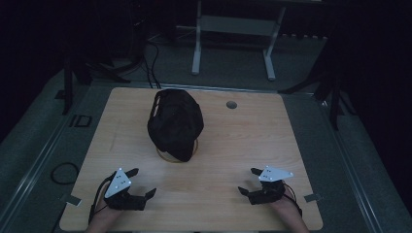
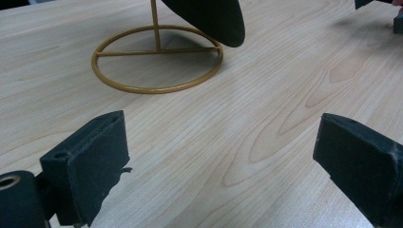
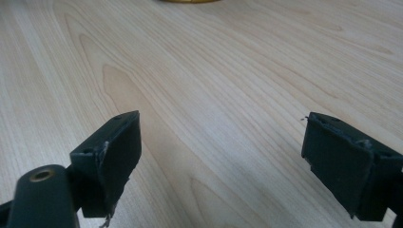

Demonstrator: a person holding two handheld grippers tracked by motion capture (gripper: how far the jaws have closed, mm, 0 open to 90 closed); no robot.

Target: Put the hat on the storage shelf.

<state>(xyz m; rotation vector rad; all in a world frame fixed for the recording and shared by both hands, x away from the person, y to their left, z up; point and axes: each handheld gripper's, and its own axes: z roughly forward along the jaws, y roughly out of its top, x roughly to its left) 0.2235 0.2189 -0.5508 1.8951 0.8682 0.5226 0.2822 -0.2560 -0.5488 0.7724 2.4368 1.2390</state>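
A pale wooden table (image 1: 233,145) carries everything here, set on a grey floor (image 1: 350,145) in a darkened room, with a white metal frame (image 1: 233,29) standing on the floor beyond the table's far edge. Ahead of both claws, and between them as seen from above, a black cap (image 1: 175,122) sits on a gold wire stand (image 1: 167,156), whose ring base (image 2: 157,61) lies flat on the wood ahead of the left gripper's jaws; the cap's brim (image 2: 214,21) hangs low over the ring's far side. The left gripper (image 1: 144,182), held in a person's hand near the table's close edge, rests released, its two black padded jaws spread wide with bare wood between them. The right gripper (image 1: 249,180), well apart from it on the other side of the same edge, is likewise released, jaws parted over bare table and holding nothing. A grey three-cornered plate (image 1: 118,182) tops the left gripper. Farther ahead of the right gripper, a small round grey cap (image 1: 231,105) is set into the tabletop near its far edge.
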